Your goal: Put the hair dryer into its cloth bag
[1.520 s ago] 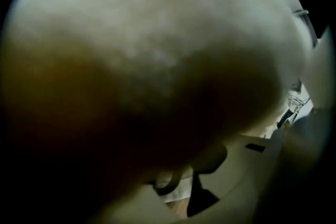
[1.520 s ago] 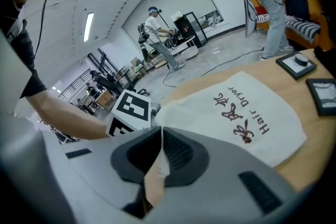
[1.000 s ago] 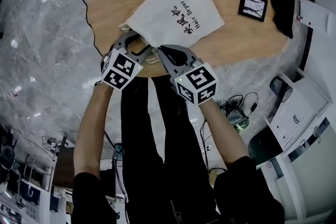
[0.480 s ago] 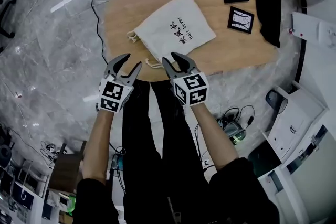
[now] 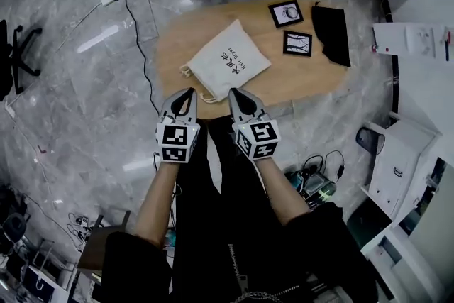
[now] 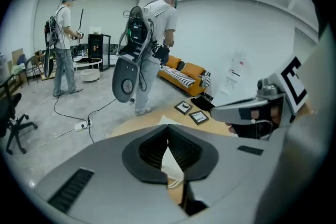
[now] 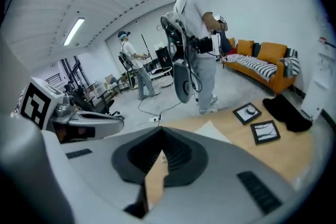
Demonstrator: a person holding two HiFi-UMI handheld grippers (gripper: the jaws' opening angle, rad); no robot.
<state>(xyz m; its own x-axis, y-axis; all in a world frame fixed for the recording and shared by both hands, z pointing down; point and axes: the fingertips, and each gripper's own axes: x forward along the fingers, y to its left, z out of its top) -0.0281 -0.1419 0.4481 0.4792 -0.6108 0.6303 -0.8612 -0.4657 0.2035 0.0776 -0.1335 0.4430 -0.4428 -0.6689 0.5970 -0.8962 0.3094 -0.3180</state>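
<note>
A grey marble floor with cables running over it surrounds an oval wooden table. On the table lies the white bag, its printed side up and its drawstrings trailing off the near end towards the person. Further along are two black frames and a black cloth, well apart from the bag.

The left gripper and the right gripper hang side by side at the near edge of the table, near the bag's mouth but not touching it. The jaws of both have just closed. In each gripper view they meet tip to tip with nothing between them, so both are empty.

No dryer shows anywhere on the table or floor. The bag looks filled rather than flat, so the dryer is most likely inside it, though the pictures do not show into the mouth. On that reading the task is as good as done. Whether the mouth has been drawn tight is too small to tell.
</note>
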